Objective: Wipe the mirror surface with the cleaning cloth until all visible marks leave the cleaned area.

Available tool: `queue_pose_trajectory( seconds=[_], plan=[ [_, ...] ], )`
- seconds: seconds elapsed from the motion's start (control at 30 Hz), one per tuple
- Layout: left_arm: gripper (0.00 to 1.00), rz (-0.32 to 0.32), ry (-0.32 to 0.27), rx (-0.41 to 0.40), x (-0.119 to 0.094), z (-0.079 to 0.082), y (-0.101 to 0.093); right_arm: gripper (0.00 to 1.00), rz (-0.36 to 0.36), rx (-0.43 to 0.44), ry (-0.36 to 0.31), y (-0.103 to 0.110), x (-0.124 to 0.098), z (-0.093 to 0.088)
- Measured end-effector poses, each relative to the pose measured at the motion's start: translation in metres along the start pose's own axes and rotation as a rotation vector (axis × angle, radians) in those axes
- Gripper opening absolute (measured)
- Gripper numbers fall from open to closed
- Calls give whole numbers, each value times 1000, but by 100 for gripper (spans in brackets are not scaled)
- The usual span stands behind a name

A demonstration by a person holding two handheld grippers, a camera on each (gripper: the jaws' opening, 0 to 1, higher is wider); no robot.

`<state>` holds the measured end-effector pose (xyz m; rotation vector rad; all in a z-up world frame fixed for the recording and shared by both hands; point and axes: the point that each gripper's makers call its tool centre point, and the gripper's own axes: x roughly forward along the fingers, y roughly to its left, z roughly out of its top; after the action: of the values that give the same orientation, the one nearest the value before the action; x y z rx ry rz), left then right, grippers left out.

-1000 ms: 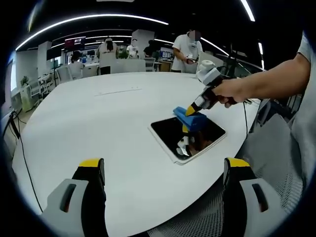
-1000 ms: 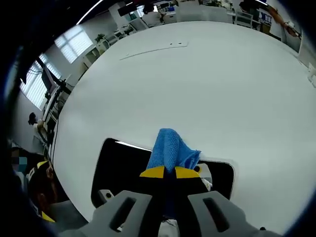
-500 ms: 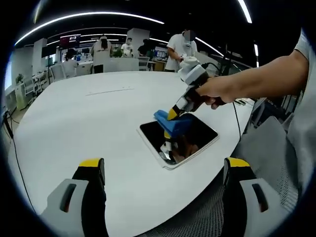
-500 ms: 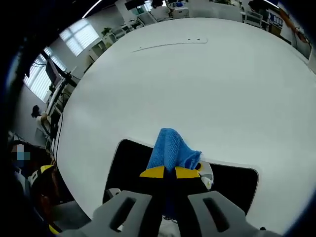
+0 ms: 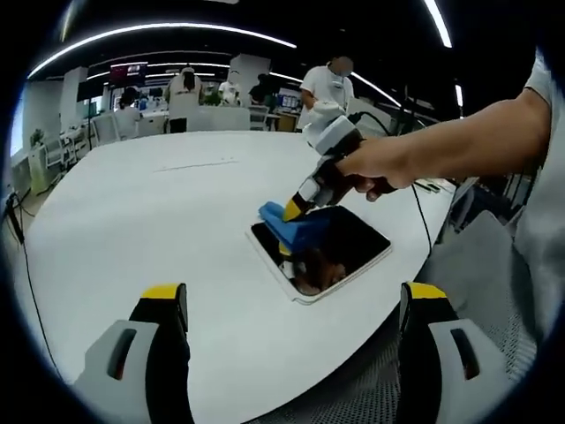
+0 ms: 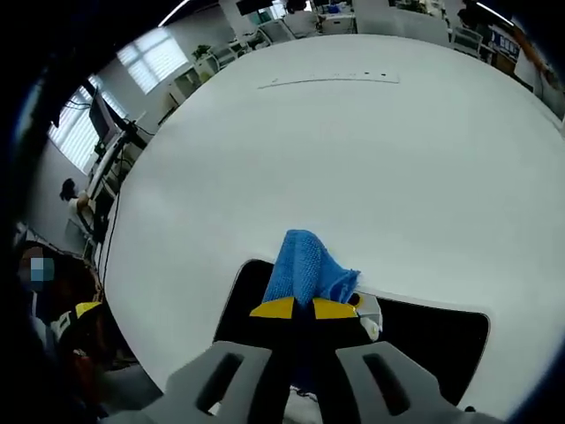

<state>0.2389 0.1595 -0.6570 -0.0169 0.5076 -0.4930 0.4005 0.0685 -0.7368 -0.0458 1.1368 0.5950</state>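
Note:
A flat rectangular mirror (image 5: 353,240) with a white frame lies on the big white table (image 5: 159,212), near its right edge. My right gripper (image 5: 291,212), held by a hand, is shut on a blue cleaning cloth (image 5: 284,228) and presses it on the mirror's left end. In the right gripper view the cloth (image 6: 305,269) sticks up between the yellow-tipped jaws of the right gripper (image 6: 304,308), over the dark mirror (image 6: 433,340). My left gripper (image 5: 291,305) hangs open above the table's near edge, holding nothing.
The table (image 6: 353,159) stretches far beyond the mirror. A mesh chair (image 5: 477,265) stands at the table's right side. Several people (image 5: 325,84) and desks are in the background. A cable (image 5: 422,225) runs over the table edge.
My right gripper has slid the cloth across the mirror toward its left end. The left gripper's jaws stay open.

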Motion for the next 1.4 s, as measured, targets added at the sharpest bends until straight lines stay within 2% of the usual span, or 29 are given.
queue_pose_trajectory(
  seconds=[0.07,0.1,0.2,0.47,0.63,0.83,1.1,1.2,1.27,1.4],
  plan=[
    [99,-20,-11,3,1,1,-3,0,6,-3,1,4,2,0],
    [99,-36,-29,-21,0,3,-4,0,5,-9,1,6,2,0],
    [99,-9,-34,-23,-1,2,2,0,-1,-35,3,11,3,1],
    [99,-12,-18,-37,1,-2,2,0,16,-24,7,22,7,4],
    [99,-6,-15,-19,1,-3,2,0,26,-18,-4,30,8,6],
    [99,7,-11,-33,1,-4,6,0,38,-54,-5,29,11,8],
    [99,26,-18,-31,-1,-4,9,0,33,-49,-1,29,9,6],
    [99,30,-12,-30,-1,-5,9,0,34,-48,4,31,7,3],
    [99,32,18,-32,0,-11,10,0,33,-50,4,31,6,1],
    [99,46,-4,-22,-1,-7,12,0,37,-41,9,32,6,-2]
  ],
)
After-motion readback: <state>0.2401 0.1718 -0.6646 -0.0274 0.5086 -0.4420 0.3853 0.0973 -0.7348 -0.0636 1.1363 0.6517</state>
